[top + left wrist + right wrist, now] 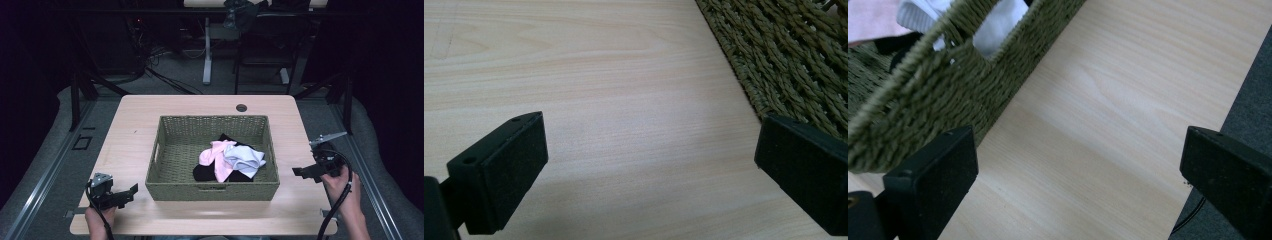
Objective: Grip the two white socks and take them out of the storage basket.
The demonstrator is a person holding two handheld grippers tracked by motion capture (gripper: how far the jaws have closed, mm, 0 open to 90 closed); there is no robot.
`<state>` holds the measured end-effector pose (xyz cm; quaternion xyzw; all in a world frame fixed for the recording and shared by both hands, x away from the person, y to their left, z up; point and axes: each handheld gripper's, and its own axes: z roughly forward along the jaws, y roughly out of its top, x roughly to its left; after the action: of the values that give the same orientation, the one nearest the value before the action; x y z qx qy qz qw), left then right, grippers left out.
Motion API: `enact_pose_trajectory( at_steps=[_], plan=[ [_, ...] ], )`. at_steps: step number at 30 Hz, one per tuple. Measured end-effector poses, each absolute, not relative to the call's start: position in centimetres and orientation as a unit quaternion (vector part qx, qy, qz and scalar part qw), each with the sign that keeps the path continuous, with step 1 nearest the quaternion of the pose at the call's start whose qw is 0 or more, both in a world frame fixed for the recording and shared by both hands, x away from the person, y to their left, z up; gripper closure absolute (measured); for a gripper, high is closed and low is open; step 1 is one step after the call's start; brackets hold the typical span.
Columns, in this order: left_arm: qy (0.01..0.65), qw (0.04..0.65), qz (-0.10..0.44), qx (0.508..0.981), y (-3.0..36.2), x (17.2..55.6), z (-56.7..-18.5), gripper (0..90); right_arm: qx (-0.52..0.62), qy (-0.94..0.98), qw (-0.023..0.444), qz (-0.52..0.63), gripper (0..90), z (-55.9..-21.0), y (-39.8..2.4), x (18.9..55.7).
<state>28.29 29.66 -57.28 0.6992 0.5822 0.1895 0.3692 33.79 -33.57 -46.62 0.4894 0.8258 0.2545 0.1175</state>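
Note:
A green woven basket (165, 185) stands in the middle of the light wooden table (130, 120). Inside it, toward the right, lie a pink cloth (215, 156), a white cloth (245, 159) and a black cloth (205, 173) in a loose heap. My left gripper (131, 192) rests near the table's front left, its jaws open and empty, just left of the basket's corner (784, 55). My right gripper (299, 172) is held at the table's right edge, open and empty, beside the basket's right wall (948, 95). The white cloth (998, 25) shows through the handle hole.
A round cable hole (241, 107) sits in the table's far edge. Beyond the table stand a desk leg (207, 50) and a dark chair (265, 45) on grey floor. Bare wood lies on both sides of the basket.

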Motion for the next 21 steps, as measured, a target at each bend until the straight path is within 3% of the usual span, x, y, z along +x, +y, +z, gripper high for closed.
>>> enact_pose_trajectory(
  at_steps=[12,21],
  plan=[
    [0.581,0.379,0.174,0.698,29.9,28.4,-57.5,0.1,0.456,0.842,0.129,0.256,1.8,-43.0,-31.5,34.6],
    [0.579,0.380,0.176,0.700,29.7,28.4,-57.5,0.1,0.401,0.866,0.111,0.278,2.3,-39.5,-27.3,35.6]
  ],
)
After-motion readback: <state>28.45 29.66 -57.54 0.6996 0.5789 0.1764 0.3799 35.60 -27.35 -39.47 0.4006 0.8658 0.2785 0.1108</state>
